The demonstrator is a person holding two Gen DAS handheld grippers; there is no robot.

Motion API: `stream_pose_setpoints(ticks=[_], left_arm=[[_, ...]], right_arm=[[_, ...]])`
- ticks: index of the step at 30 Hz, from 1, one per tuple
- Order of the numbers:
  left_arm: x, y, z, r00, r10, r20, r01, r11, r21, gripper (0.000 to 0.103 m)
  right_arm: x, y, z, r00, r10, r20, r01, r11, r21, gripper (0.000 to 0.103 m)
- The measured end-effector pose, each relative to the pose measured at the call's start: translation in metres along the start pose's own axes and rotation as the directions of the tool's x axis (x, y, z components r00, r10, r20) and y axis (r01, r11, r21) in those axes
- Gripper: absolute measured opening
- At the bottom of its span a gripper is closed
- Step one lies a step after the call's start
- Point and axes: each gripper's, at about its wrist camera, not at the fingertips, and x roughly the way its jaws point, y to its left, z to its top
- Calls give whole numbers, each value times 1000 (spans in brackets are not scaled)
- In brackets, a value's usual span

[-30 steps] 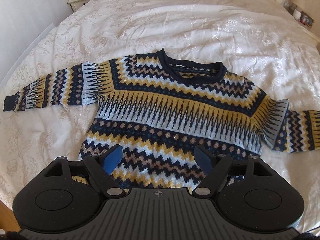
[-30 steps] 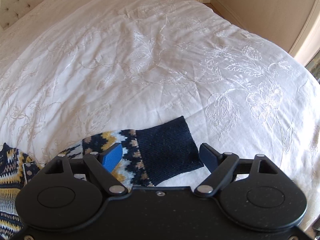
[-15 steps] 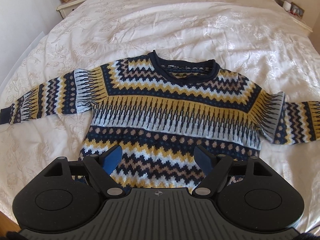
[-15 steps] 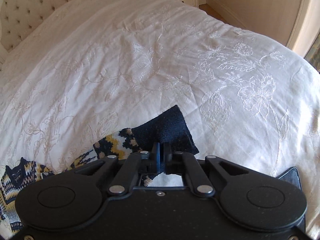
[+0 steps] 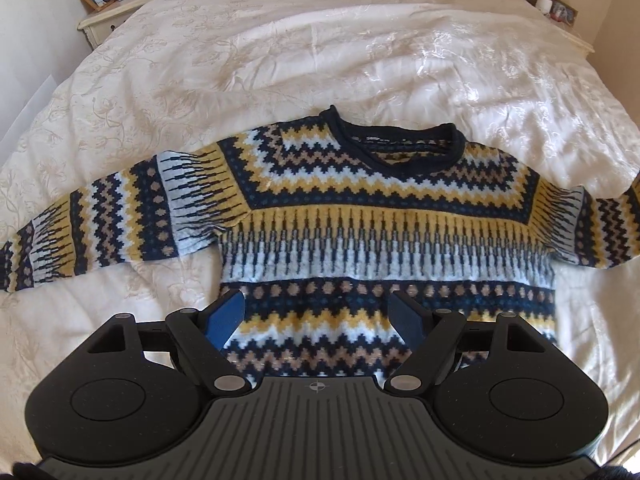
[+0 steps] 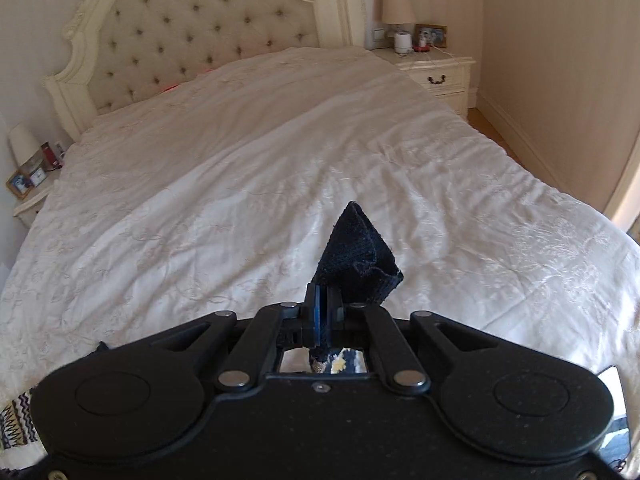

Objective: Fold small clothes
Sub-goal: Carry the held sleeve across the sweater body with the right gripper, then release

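A small knitted sweater (image 5: 384, 232) with navy, yellow, white and tan zigzag bands lies face up on the white bedspread (image 5: 320, 60), both sleeves spread out sideways. My left gripper (image 5: 318, 316) is open and empty, hovering just above the sweater's lower hem. My right gripper (image 6: 322, 304) is shut on the navy cuff (image 6: 356, 252) of the sweater's right sleeve and holds it lifted off the bed. The cuff sticks up past the fingertips. A bit of the sweater's pattern (image 6: 16, 420) shows at the lower left of the right wrist view.
The bed's tufted headboard (image 6: 192, 36) stands at the far end. A nightstand (image 6: 436, 72) with a lamp and frames stands at the bed's right. Another nightstand (image 5: 112, 20) with a clock and a photo frame stands at the left. A beige wall (image 6: 560, 60) runs along the right.
My right gripper closed on the navy cuff and lifted it, tilting up so the headboard came into view. My left gripper pulled back a little from the sweater, staying open.
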Motion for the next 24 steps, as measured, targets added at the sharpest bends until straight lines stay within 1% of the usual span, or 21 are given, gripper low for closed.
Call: stream_pose_setpoints(ticks=[2, 5, 8, 9, 11, 14, 16, 19, 21, 23, 24], left_arm=[[2, 21, 0, 1000, 8, 3, -8, 1000, 6, 78], [6, 50, -1, 1000, 24, -2, -24, 1000, 11, 78], [11, 77, -3, 999, 44, -11, -44, 999, 6, 78], [14, 87, -4, 999, 51, -16, -51, 999, 3, 78], [18, 103, -7, 998, 65, -27, -66, 998, -9, 78], [25, 126, -12, 995, 85, -43, -86, 996, -39, 78], [29, 140, -15, 994, 92, -51, -95, 994, -54, 78], [36, 157, -18, 993, 100, -56, -104, 992, -73, 78], [40, 167, -19, 994, 90, -63, -96, 991, -95, 78], [46, 178, -21, 996, 60, -68, -68, 989, -131, 78], [48, 183, -22, 997, 41, -67, -51, 987, -154, 78]], right_arm=[[11, 50, -10, 997, 74, -20, -74, 997, -29, 8], [37, 118, -33, 984, 167, -66, -171, 983, -64, 8], [68, 179, -65, 958, 255, -135, -266, 961, -71, 8], [77, 195, -73, 951, 270, -152, -283, 956, -76, 8], [98, 237, -99, 939, 286, -192, -309, 945, -106, 8], [116, 285, -136, 924, 294, -245, -333, 933, -138, 8], [126, 311, -159, 919, 283, -275, -336, 927, -168, 8], [133, 340, -190, 910, 268, -316, -339, 920, -197, 8], [135, 352, -204, 905, 261, -335, -339, 920, -199, 8], [138, 361, -215, 902, 257, -347, -342, 916, -210, 10], [139, 367, -221, 895, 270, -356, -360, 908, -216, 13]])
